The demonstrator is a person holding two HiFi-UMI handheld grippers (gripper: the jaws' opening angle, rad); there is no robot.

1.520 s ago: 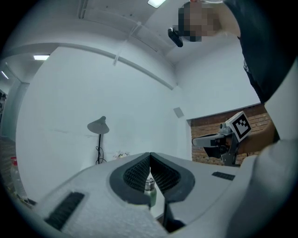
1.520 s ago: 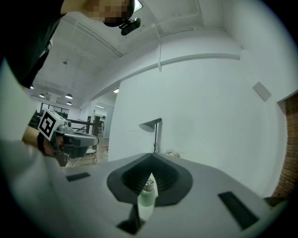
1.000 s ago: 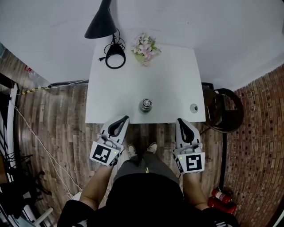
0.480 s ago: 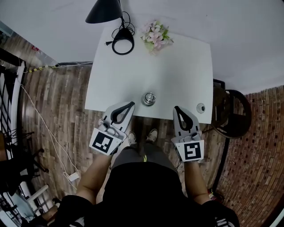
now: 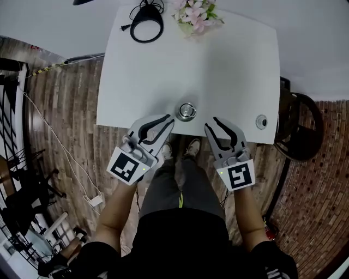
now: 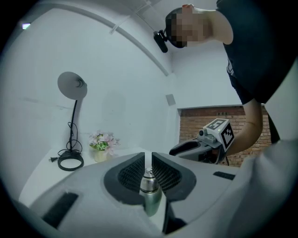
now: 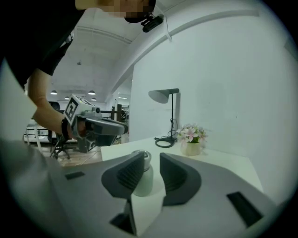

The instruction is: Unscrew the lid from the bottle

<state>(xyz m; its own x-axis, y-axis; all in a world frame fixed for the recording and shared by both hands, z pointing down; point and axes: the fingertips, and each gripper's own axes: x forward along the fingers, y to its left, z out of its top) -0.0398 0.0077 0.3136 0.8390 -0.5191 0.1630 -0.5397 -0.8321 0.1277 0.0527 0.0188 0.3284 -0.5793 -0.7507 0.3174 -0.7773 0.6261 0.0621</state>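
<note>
At the 11 o'clock corner of the white tabletop [image 5: 218, 71], the round black base of a lamp [image 5: 146, 23] is sitting with its cord looped beside it. A small pot of pink flowers [image 5: 197, 13] is standing just to its right, near 12 o'clock.

The left gripper [image 5: 170, 119] is hovering over the near edge of the tabletop, at about 7 o'clock from the bottle [image 5: 186, 111], and is pointing toward 2 o'clock. Its fingers are sitting almost together, with only a thin slit between them and nothing in it. In the left gripper view the bottle is showing beyond the tips, apart from them.

The bottle is standing upright close to the 6 o'clock edge of the tabletop, about midway along it, and is wearing its metal lid [image 7: 145, 157].

The right gripper [image 5: 211, 122] is hovering at about 4 o'clock from the bottle and is pointing toward 11 o'clock. Its fingers have just been opening and are standing a narrow way apart with nothing between them. In the right gripper view the bottle is showing left of the gap, partly behind one finger.

A small round object [image 5: 262, 121] is lying near the 5 o'clock corner of the tabletop. A dark chair [image 5: 299, 133] is standing just past the 3 o'clock edge.
</note>
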